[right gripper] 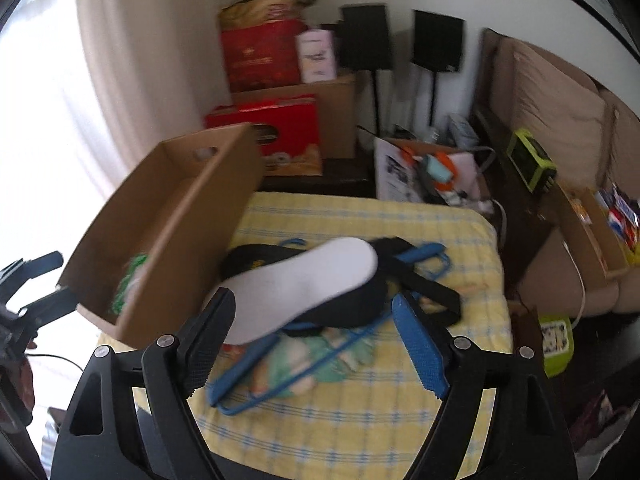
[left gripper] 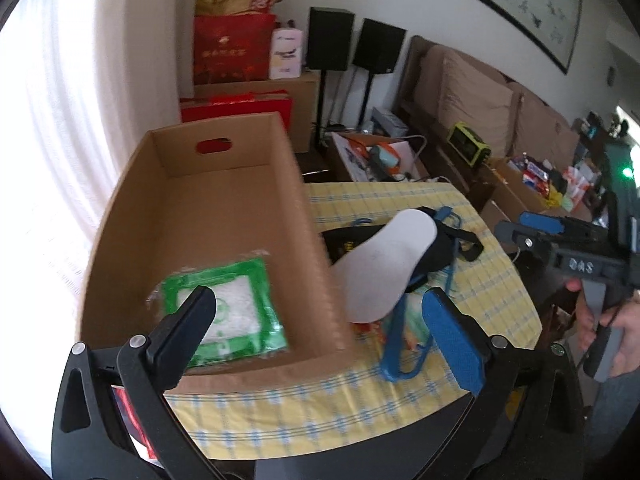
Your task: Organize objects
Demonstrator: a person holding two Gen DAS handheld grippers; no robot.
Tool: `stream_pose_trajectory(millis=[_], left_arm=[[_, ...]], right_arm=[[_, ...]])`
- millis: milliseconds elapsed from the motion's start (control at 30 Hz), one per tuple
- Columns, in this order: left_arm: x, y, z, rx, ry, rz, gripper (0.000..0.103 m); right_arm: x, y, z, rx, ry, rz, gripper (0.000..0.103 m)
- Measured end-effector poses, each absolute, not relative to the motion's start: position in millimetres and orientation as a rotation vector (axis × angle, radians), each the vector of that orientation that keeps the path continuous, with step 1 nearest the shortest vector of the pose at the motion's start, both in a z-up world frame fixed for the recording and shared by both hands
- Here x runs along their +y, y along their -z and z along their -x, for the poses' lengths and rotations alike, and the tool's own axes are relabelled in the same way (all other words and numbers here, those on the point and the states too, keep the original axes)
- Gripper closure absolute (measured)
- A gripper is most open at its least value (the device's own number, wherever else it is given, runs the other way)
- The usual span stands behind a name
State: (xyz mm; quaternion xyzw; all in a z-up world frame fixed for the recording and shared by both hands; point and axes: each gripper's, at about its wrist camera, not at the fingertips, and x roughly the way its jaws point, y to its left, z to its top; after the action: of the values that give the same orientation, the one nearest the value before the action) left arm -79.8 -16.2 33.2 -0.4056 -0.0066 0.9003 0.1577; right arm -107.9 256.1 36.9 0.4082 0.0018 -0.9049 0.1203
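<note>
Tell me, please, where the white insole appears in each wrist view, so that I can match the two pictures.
Left wrist view: white insole right of centre, beside the cardboard box.
Right wrist view: white insole at centre, just beyond the open fingers.
Shared landmark: the blue hanger lying under it.

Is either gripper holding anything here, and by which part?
Nothing is held: the left gripper and right gripper are both open and empty.
</note>
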Motion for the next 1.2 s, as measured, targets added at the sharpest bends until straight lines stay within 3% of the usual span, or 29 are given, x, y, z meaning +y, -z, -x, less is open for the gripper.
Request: stream_pose_trajectory(millis=[267,600,700,867,1200], left_arm=[[31,-22,57,0.015,-2.482,1.146,0.000],[94,12,38,0.195,-2.403,1.195,0.000],[105,16,43,0.190,-2.389,1.206,0.000],[118,18,64,0.154,-2.367,1.232,0.002],[131,23,106,0.064,-2.377,1.274,0.005]], right_arm=[[311,-21,108,-0.093,2.733,-1.261,0.021],[337,1,120,-0.251,2.671,-1.319,0.023],[338,5,128,-0.299,2.633,-1.330,0.029],[338,11,143,-0.371,2.570,-1.338,0.051],[325,26,184,-0.322,2.495,-1.347,0.058]])
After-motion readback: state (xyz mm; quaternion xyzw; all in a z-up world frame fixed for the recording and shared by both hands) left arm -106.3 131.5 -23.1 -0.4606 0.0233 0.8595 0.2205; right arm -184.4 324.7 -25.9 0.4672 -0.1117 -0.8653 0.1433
